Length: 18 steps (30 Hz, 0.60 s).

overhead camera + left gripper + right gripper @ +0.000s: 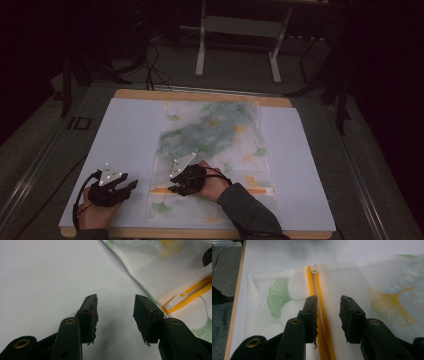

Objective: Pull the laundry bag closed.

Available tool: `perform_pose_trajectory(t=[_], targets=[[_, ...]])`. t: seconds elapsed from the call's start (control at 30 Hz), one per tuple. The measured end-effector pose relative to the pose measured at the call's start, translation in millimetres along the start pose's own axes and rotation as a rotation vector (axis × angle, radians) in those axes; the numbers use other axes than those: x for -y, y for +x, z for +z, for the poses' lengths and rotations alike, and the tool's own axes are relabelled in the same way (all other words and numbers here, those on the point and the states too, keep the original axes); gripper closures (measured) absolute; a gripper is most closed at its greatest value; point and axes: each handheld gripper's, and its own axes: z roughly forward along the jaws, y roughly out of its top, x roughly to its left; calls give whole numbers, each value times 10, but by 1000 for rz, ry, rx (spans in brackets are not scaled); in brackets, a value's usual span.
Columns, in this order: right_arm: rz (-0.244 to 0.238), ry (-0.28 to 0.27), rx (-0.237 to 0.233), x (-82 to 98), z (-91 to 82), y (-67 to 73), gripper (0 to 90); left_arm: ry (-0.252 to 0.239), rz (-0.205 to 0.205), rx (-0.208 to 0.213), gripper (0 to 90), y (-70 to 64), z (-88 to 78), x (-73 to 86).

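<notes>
Right gripper (328,306) is hovering with jaws apart over the mesh laundry bag's (215,145) yellow zipper (322,322), while the left gripper (115,307) is sitting open on the white sheet (50,277).

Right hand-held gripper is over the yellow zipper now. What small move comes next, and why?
Probably ease the right hand-held gripper forward to the white zipper pull and close on it: its jaws stand open astride the yellow zipper, holding nothing, with the pull ahead at the mesh bag's edge.
</notes>
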Motion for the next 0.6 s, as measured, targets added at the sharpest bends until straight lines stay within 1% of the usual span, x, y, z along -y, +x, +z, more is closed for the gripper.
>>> perform_pose_trajectory(t=[0.07, 0.2, 0.37, 0.5, 0.6], targets=[[0, 0, 0, 0, 0, 0, 672, 3, 0, -2, 540, 0, 0, -1], [-2, 2, -18, -53, 93, 31, 680, 10, 0, -7, 541, -4, -2, -8], [-1, -3, -20, -97, 152, 50, 690, 10, -2, -11, 533, -3, 1, -5], [-5, -17, -26, -129, 206, 67, 696, 15, 2, -11, 530, -1, 6, -4], [-3, -11, -33, -156, 252, 82, 699, 13, 1, -10, 530, -3, 3, -5]])
